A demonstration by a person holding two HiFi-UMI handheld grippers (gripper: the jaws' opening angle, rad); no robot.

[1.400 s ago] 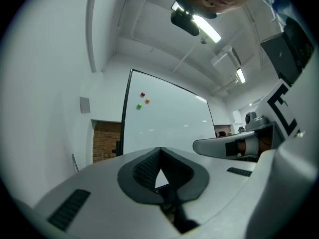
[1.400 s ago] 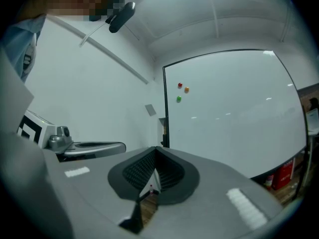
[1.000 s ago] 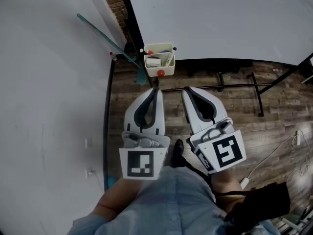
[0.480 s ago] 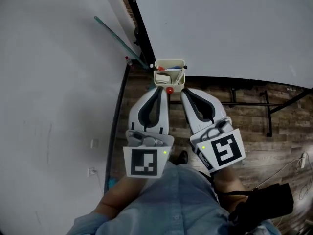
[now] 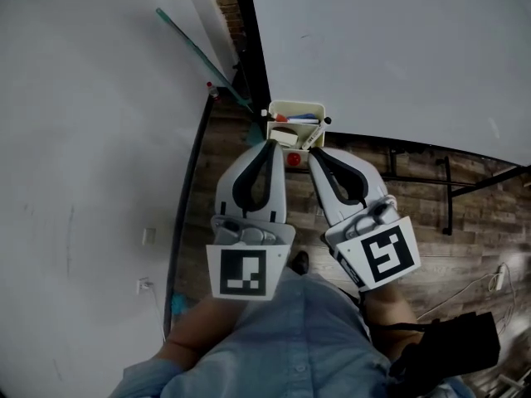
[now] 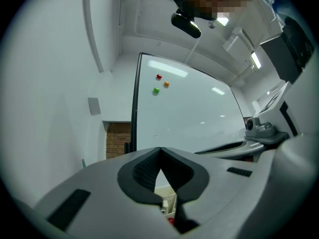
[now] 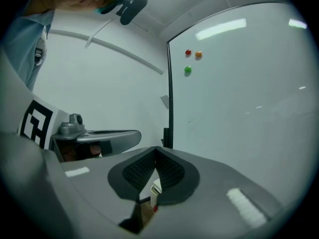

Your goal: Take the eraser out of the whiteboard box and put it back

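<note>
Currently showing eraser (image 5: 284, 137) inside whiteboard box (image 5: 296, 108), hung at lower edge of whiteboard (image 5: 398, 48). Nearer, side by side: left claw (image 5: 267, 146) and right claw (image 5: 314, 152), both clenched, empty, tips near box.

The whiteboard box (image 5: 295, 116) is hung at the lower left corner of the whiteboard (image 5: 398, 48), beside the wall (image 5: 91, 139). The left gripper (image 5: 267, 144) and right gripper (image 5: 313, 152) are held side by side just before the box. 3 magnets (image 6: 159, 76) are set high on the whiteboard.
</note>
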